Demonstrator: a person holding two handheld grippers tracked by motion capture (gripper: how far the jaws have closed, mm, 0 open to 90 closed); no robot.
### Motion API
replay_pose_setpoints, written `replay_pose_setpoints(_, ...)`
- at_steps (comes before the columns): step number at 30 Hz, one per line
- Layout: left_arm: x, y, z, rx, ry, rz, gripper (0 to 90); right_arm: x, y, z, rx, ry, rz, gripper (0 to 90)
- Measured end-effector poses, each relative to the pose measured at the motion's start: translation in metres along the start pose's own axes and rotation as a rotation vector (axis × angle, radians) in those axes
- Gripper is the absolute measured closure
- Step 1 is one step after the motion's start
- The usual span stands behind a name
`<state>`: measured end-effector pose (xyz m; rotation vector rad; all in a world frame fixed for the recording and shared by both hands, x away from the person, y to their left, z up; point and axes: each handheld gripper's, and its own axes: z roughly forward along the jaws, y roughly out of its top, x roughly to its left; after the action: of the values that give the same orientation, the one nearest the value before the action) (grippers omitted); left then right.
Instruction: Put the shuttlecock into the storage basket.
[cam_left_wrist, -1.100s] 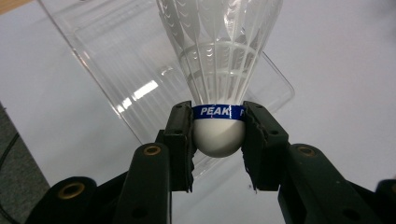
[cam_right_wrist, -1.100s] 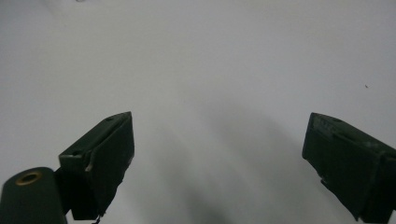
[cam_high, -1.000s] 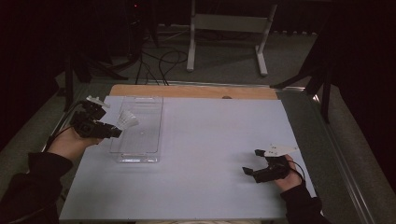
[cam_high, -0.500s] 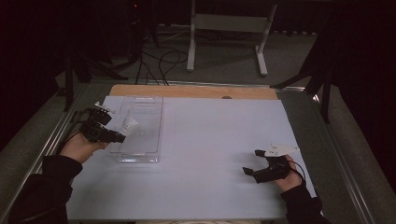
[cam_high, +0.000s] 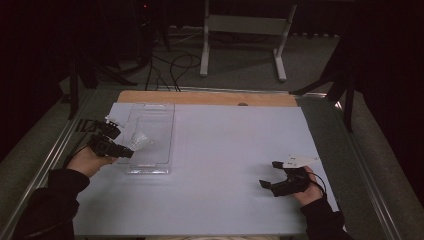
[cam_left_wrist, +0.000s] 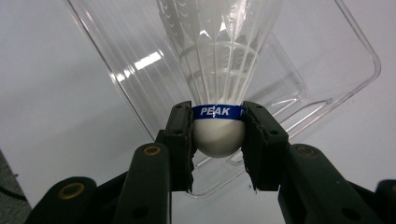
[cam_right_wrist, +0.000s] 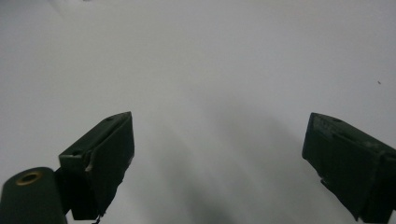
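Observation:
A white shuttlecock (cam_left_wrist: 219, 70) with a blue "PEAK" band around its cork is clamped by the cork in my left gripper (cam_left_wrist: 218, 135). In the high view that left gripper (cam_high: 125, 150) hovers at the left rim of a clear plastic tray (cam_high: 162, 112), the shuttlecock (cam_high: 138, 141) pointing its feathers over the tray. Through the left gripper view the clear tray (cam_left_wrist: 327, 60) lies just beneath the feathers. My right gripper (cam_high: 270, 175) rests low over the white table (cam_high: 230, 150) at the front right, jaws wide open with nothing between them (cam_right_wrist: 219, 163).
A wooden strip (cam_high: 210, 97) edges the table's far side. Metal rails (cam_high: 365, 170) run along both sides. Beyond the table stand a grey frame (cam_high: 245, 30) and cables on the floor (cam_high: 165, 65).
My left gripper has dropped lower and toward the front with the shuttlecock, now at the tray's left rim. The right gripper has stayed put.

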<state>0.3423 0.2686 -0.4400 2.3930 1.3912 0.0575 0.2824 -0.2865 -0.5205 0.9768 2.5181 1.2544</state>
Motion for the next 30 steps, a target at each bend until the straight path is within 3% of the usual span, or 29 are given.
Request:
replay_pose_setpoints(14, -0.003, 0.001, 0.012, 0.075, 0.036, 0.059, 65.6, -0.001, -0.001, 0.0, 0.001, 0.011, 0.006, 9.4)
replay_pose_setpoints(24, -0.006, 0.004, 0.012, 0.096, 0.063, 0.077, 65.4, -0.002, -0.001, 0.0, 0.003, 0.012, 0.011, 9.4)
replay_pose_setpoints(30, -0.008, 0.008, 0.009, 0.098, 0.071, 0.068, 64.8, -0.002, -0.001, 0.0, 0.0, 0.016, 0.014, 9.5)
